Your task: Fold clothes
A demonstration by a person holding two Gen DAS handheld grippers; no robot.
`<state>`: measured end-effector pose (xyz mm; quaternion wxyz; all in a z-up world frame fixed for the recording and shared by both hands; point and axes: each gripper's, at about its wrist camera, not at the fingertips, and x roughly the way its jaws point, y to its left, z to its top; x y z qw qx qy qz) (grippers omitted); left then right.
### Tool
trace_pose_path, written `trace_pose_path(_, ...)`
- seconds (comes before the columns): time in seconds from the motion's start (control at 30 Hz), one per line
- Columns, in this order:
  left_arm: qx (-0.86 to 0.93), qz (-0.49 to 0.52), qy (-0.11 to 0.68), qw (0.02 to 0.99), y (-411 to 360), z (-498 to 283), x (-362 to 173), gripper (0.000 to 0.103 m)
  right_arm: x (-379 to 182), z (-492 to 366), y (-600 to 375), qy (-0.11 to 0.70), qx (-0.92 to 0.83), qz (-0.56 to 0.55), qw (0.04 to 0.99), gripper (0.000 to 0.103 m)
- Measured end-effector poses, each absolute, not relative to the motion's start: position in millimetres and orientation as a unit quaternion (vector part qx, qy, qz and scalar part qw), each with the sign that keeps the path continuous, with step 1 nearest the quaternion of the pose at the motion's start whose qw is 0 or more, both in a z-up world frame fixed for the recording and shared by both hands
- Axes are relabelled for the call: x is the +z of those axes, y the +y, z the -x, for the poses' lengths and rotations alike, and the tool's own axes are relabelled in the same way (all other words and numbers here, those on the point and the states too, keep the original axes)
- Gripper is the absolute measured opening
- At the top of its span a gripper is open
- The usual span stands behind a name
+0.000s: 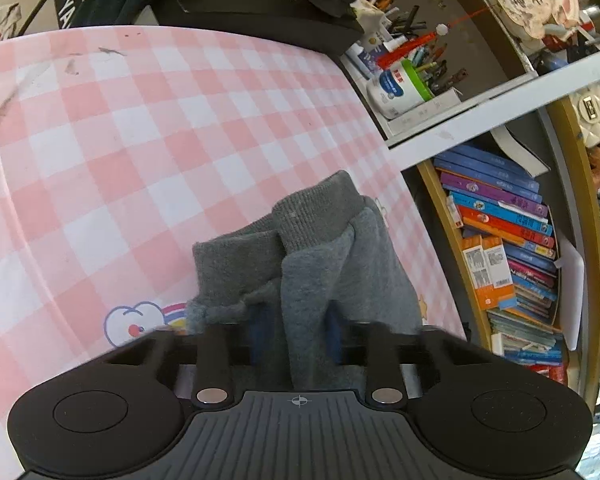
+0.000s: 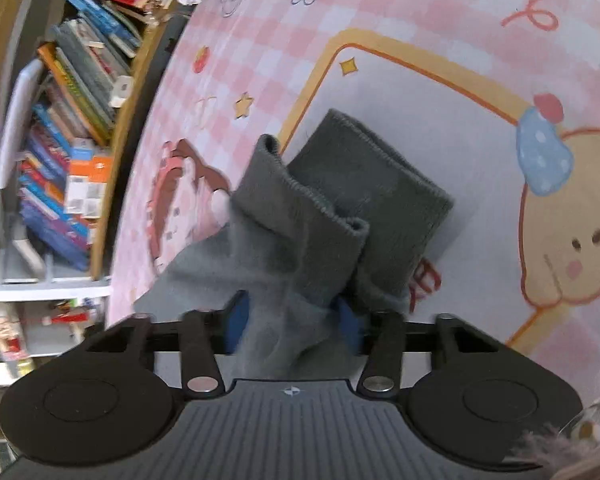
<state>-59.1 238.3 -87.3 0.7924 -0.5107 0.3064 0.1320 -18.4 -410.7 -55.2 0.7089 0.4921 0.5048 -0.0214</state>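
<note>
We find both claws, left claw [image 1: 296,334] and right claw [image 2: 294,322], clamped on the grey garment [image 1: 320,248] over the pink surface [image 1: 120,140]. Grasp made; next we judge a level carry-over to fold.

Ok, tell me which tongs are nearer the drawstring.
Left. The left tongs are shut on the grey cloth with the drawstring right beside them. The right tongs grip the same cloth at a ribbed cuff; no drawstring shows there.
</note>
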Motion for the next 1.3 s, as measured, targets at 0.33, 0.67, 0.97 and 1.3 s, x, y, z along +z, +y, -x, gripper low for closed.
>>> trace_pose_path(0.33, 0.053, 0.508, 0.205, 0.835, 240.0, 99.8, -17.1, 0.003, 31.5, 13.4, -427.2, 0.397, 0.045, -0.427, 0.812, 0.008)
trace_pose_path(0.67, 0.099, 0.525, 0.279, 0.798, 238.2, 107.8, -65.6, 0.003, -31.5, 24.8, -423.2, 0.476, -0.012, -0.443, 0.759, 0.008)
trace_pose_path(0.97, 0.082, 0.510, 0.240, 0.822, 237.2, 110.5, -44.0, 0.004, 23.0, 27.5, -424.0, 0.410, 0.017, -0.405, 0.817, 0.008)
trace_pose_path(1.3, 0.152, 0.464, 0.318, 0.813, 235.9, 118.7, -62.9, 0.032, -30.3, 44.4, -424.5, 0.491, -0.080, -0.397, 0.771, 0.044)
